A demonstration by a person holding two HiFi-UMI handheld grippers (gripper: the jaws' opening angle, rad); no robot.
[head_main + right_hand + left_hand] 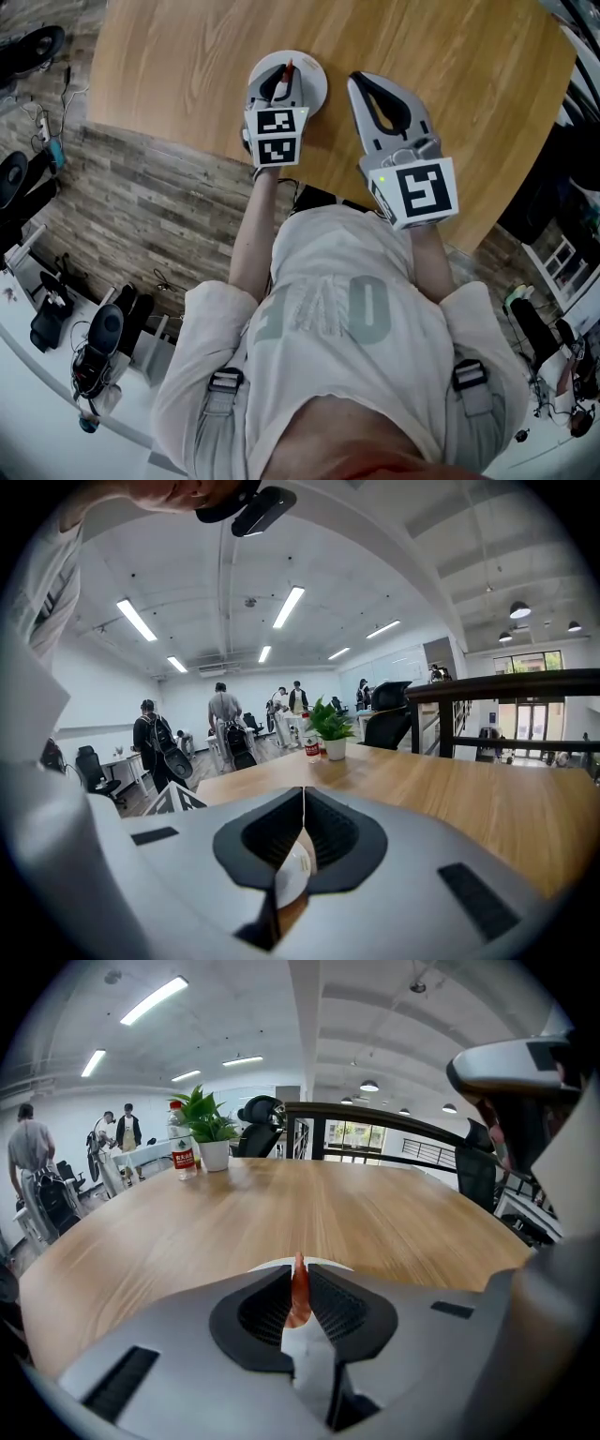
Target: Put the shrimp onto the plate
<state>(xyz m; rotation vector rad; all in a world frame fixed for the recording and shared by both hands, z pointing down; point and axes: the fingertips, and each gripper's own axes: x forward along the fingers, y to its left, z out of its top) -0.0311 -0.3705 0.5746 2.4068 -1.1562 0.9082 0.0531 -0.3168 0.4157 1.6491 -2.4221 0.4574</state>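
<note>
My grey left gripper (299, 1274) is clamping the small orange-red shrimp (300, 1297) over the round white plate (317, 82), so I am planning a gentle lowering before release, while my right gripper (302, 799) is hovering alongside, jaws pressed together on nothing.

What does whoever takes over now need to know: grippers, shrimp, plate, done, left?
Left gripper: shut on the shrimp, over the white plate; I can't tell whether the shrimp touches it.
Right gripper: shut, nothing between its jaws, beside the plate over the wooden table.
Done: the shrimp is gripped and positioned over the plate.
Left: probably lower it, open the left jaws so the shrimp rests on the plate, then back off.
</note>
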